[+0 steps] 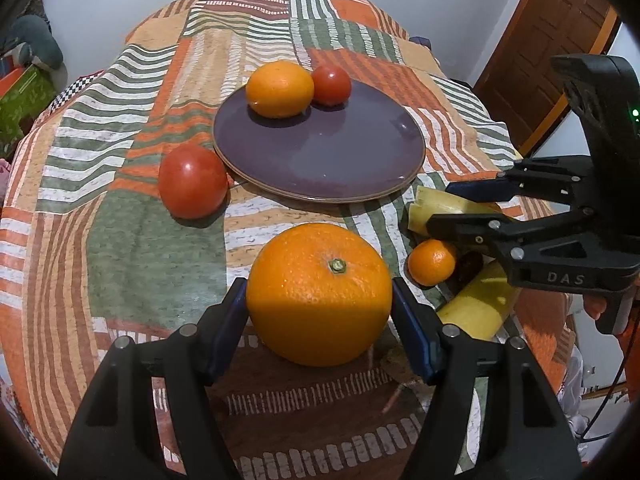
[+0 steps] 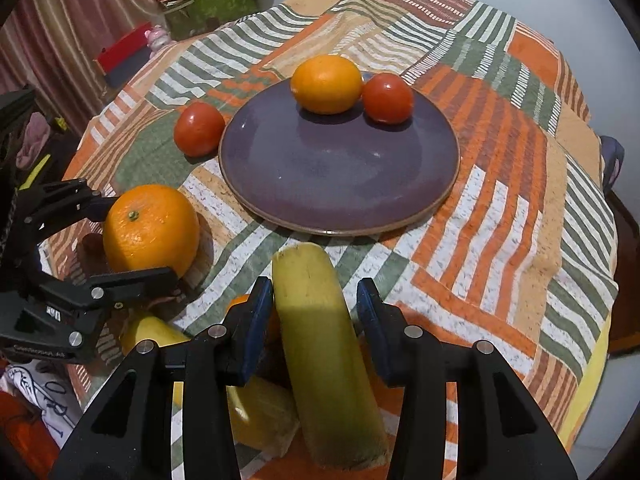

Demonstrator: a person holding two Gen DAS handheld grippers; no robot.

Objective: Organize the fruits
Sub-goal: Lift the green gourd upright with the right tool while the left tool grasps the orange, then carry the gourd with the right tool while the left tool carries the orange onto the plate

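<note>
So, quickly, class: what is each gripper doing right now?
Left gripper: open around the large orange, not visibly clamped.
Right gripper: open, straddling the yellow-green stalk, gap on one side.

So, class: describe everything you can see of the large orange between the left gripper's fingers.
The large orange is round with bright, dimpled, glossy peel, its green stem stub facing up towards the camera. It sits on the patterned tablecloth, short of the purple plate. The left hand-held gripper brackets it, blue pads at its sides.

Home: patchwork tablecloth (image 1: 120, 240), wooden door (image 1: 552, 60)
</note>
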